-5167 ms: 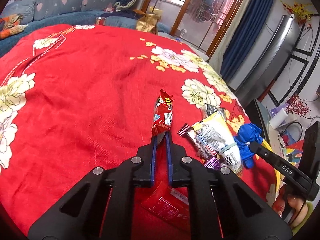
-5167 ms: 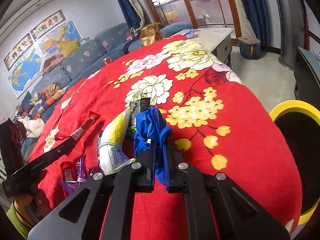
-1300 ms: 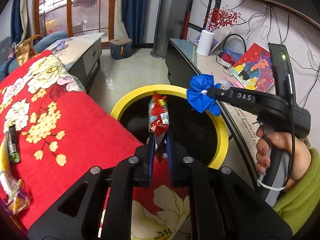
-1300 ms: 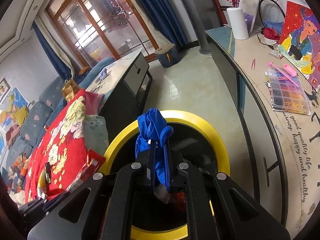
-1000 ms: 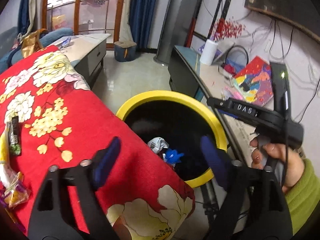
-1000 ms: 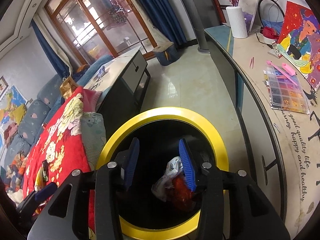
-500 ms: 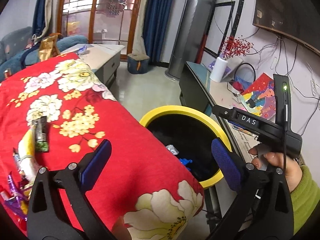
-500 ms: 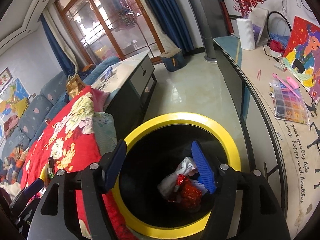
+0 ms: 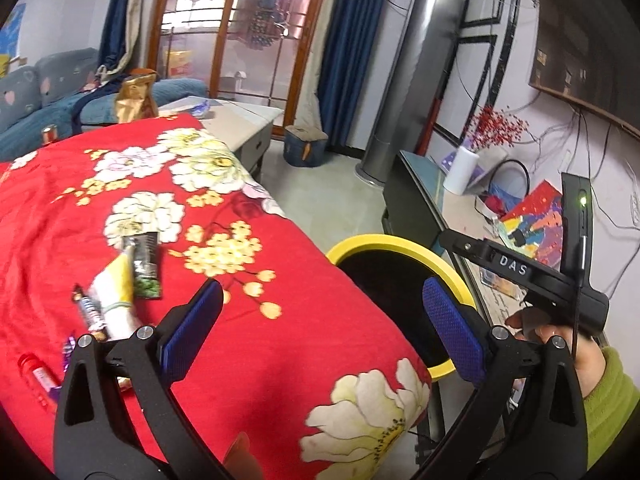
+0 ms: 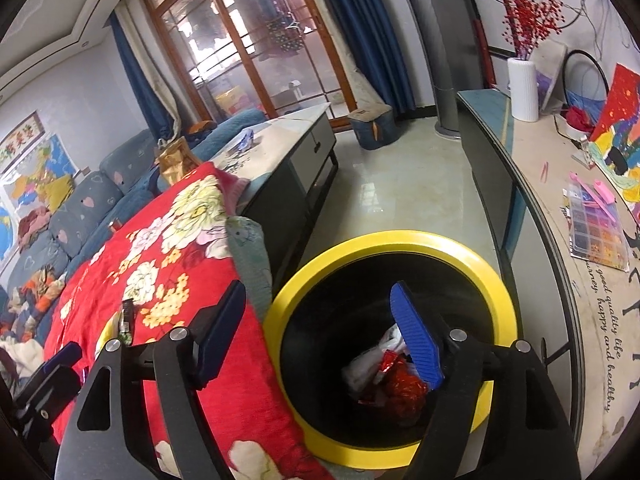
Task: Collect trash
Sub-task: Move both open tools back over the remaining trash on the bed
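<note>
Above the yellow-rimmed bin, the right gripper is held, jaws just widened, nothing between; beside the bin, the left gripper is spread wide, likewise empty.

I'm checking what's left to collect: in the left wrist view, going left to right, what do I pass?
Red tube → yellow-and-white packet → dark green wrapper → yellow-rimmed bin → white vase.
</note>
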The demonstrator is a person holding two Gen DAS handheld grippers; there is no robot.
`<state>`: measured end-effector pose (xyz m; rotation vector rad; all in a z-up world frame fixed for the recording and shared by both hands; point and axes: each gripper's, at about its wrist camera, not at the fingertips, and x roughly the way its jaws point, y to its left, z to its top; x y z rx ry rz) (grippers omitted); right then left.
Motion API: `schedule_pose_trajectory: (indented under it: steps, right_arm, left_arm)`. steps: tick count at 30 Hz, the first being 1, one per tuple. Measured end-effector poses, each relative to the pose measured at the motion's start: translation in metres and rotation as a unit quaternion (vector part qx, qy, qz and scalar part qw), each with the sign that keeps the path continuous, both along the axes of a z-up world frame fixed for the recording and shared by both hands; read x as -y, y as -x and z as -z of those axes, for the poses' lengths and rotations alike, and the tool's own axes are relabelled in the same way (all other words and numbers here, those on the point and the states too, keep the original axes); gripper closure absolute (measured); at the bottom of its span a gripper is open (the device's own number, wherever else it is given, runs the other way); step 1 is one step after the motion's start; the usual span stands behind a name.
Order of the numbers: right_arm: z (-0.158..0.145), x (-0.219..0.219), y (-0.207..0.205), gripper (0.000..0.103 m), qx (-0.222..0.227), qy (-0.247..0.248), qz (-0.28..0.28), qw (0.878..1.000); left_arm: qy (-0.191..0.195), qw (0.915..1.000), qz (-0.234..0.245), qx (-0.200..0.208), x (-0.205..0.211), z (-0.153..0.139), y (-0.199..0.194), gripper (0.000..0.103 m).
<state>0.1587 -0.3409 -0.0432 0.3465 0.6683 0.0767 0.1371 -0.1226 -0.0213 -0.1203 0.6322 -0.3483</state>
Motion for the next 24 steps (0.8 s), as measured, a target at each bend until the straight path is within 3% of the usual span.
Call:
schedule_pose_trajectory:
  steps: [24]
  right_arm:
    - [-0.014, -0.089, 0.01, 0.028, 0.014, 0.019, -0.098, 0.995]
  left_arm:
    - [0.028, 0.9956, -0.088, 0.016, -0.076, -0.015, 0.013, 0.011]
